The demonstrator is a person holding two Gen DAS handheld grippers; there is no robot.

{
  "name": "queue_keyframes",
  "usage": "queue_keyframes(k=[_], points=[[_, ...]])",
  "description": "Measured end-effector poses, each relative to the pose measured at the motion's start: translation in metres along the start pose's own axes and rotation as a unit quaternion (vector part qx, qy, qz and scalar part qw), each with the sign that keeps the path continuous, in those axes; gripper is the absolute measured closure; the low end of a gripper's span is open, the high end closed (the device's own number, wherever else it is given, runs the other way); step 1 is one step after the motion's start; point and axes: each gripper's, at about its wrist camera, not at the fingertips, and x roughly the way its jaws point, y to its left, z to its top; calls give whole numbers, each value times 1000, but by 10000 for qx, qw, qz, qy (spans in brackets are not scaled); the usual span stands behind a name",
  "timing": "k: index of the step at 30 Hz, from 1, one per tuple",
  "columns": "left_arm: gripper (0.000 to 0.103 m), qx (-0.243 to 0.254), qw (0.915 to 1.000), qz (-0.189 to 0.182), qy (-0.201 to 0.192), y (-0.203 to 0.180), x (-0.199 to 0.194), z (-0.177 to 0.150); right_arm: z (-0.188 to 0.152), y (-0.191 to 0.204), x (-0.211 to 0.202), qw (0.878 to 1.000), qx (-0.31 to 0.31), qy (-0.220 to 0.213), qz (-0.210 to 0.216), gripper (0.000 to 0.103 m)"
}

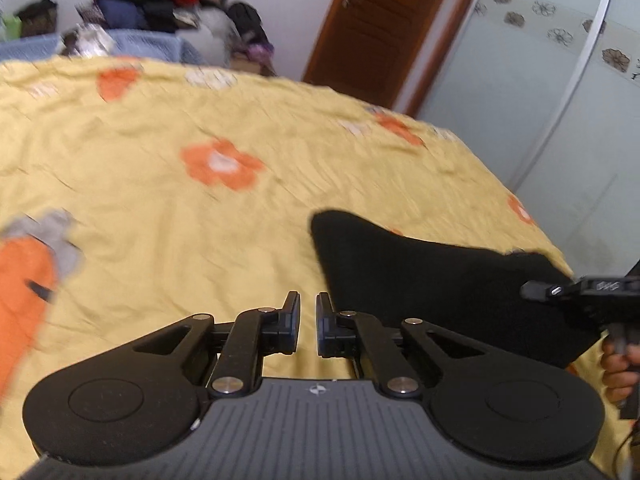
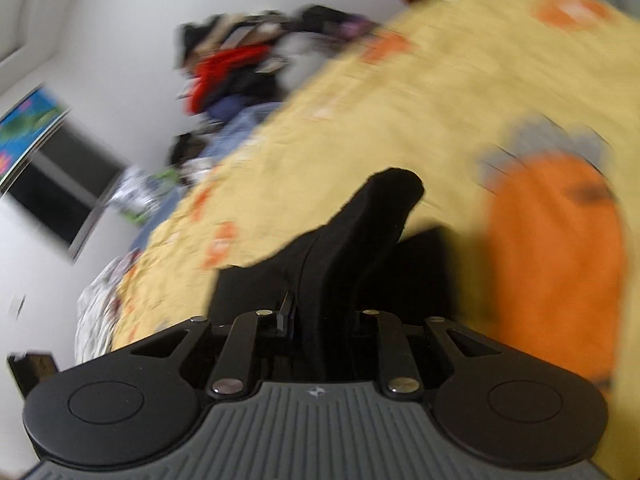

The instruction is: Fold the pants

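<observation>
Black pants [image 1: 420, 280] lie on the yellow bed [image 1: 200, 240], stretching off to our right. Our right gripper [image 2: 316, 320] pinches them. Our left gripper [image 1: 308, 324], nearly closed and empty, sits just beside their near edge.

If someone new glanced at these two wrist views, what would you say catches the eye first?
Probably the black pants, a dark mass against the bright yellow flowered bedspread, bunched up between the fingers of the right gripper. Next comes the big orange carrot print on the bedspread just right of them in the right wrist view. The left gripper hangs over bare bedspread, holding nothing, with a heap of clothes beyond the bed's far edge.
</observation>
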Motion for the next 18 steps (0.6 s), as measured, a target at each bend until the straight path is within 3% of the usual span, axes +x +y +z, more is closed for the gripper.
queue_keyframes(k=[3,4,5,6,7,8,9,12,15,18], points=[[81,141,9999,-28,83,-13,6,-3,-7,-24,3,9994,253,203,-71,79],[76,198,9998,17,71,-17,6,-4,-10,-26,0,9995,284,140,-7,73],[72,267,9996,54,55,-20,5,-5,-11,-24,-5,9995,305,77,3,63],[62,344,9994,83,47,-23,5,-5,-11,-22,-10,9997,246,3,-11,57],[52,398,9991,108,49,-25,5,-6,-11,-21,-16,9998,145,-93,-19,40],[49,408,9991,90,51,-25,6,-6,-10,-20,-23,9998,9,-181,13,24],[45,401,9992,8,58,-25,7,-6,-10,-18,-27,9998,-102,-171,73,18],[40,201,9986,-411,271,-18,17,-5,-10,-24,-33,9997,-246,70,12,16],[40,-219,9913,-1098,687,-9,33,-7,-15,-40,-32,9965,-77,477,681,15],[40,-385,9855,-1329,978,-6,47,-10,-15,-39,-27,9921,-231,726,1000,15]])
